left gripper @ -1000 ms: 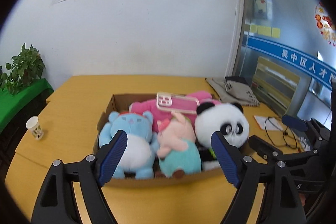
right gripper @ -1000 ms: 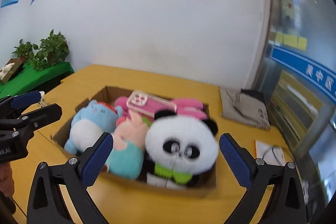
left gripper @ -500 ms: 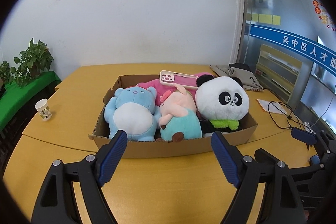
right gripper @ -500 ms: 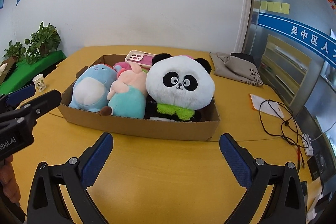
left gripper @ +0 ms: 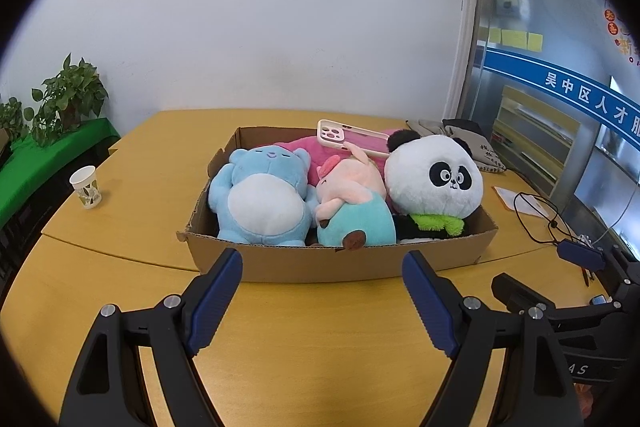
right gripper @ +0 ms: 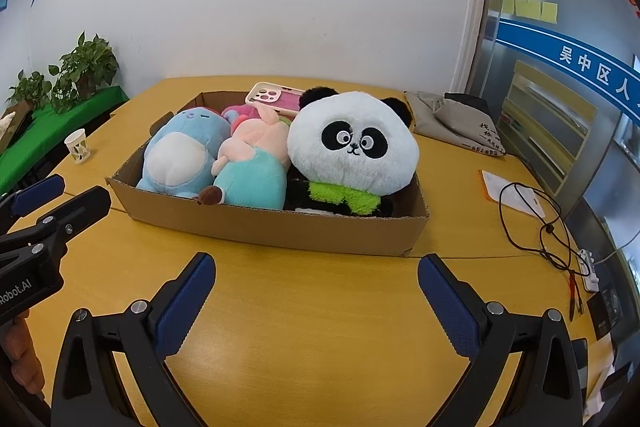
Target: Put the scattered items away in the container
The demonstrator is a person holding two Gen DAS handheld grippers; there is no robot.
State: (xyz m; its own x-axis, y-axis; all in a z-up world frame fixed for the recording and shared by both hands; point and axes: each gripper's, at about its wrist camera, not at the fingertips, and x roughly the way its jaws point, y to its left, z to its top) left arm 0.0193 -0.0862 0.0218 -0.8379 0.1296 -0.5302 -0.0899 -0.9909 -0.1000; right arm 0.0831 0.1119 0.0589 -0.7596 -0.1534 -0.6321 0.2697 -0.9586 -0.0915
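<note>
Both tools point forward and slightly down with nothing between their blue pads: the left tool has its jaws spread wide, the right tool likewise, and what seems to be a fingertip shows at the right view's lower-left edge.

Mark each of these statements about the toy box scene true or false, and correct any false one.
1. The panda plush sits inside the cardboard box. True.
2. The left gripper holds the blue plush. False: its fingers are open and empty, short of the box.
3. A phone case lies on top of the toys. True.
4. The paper cup is inside the box. False: it stands on the table, apart from the box.
5. The right gripper is shut. False: it is open.
</note>
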